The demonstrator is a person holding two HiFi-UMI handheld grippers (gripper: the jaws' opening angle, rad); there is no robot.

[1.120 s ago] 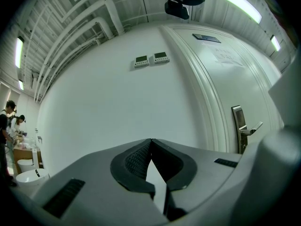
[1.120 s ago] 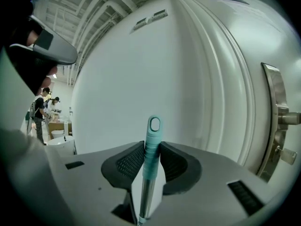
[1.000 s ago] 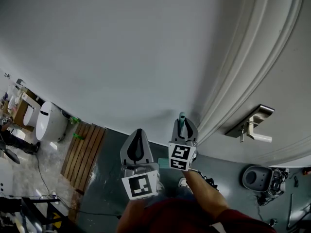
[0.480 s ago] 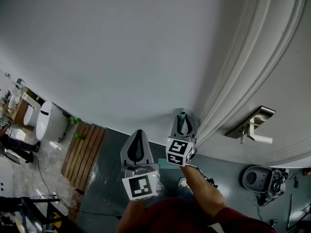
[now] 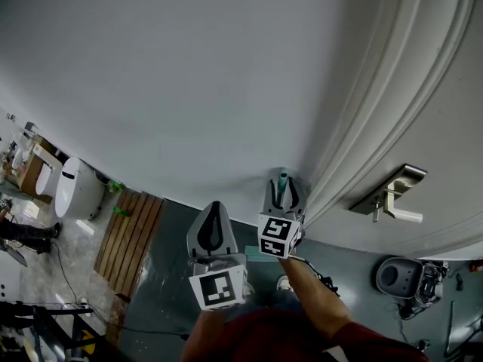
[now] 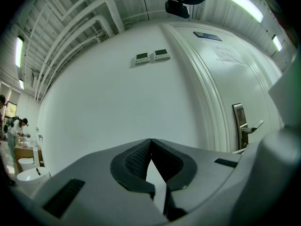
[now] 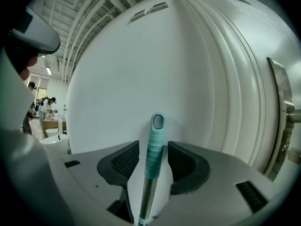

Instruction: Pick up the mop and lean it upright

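as right gripper (image 7: 153,145) jaws just opened, mop (image 7: 156,134) freed

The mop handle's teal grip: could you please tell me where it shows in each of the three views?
Head view: lower centre, mop handle poking above the right gripper, against the wall.
Left gripper view: not in it.
Right gripper view: centre, upright between the jaws, which have just been opening and stand clear of it.
Shared landmark: the door handle, at the right in all three.

Door handle (image 5: 392,192) right; white toilet (image 5: 72,190) left
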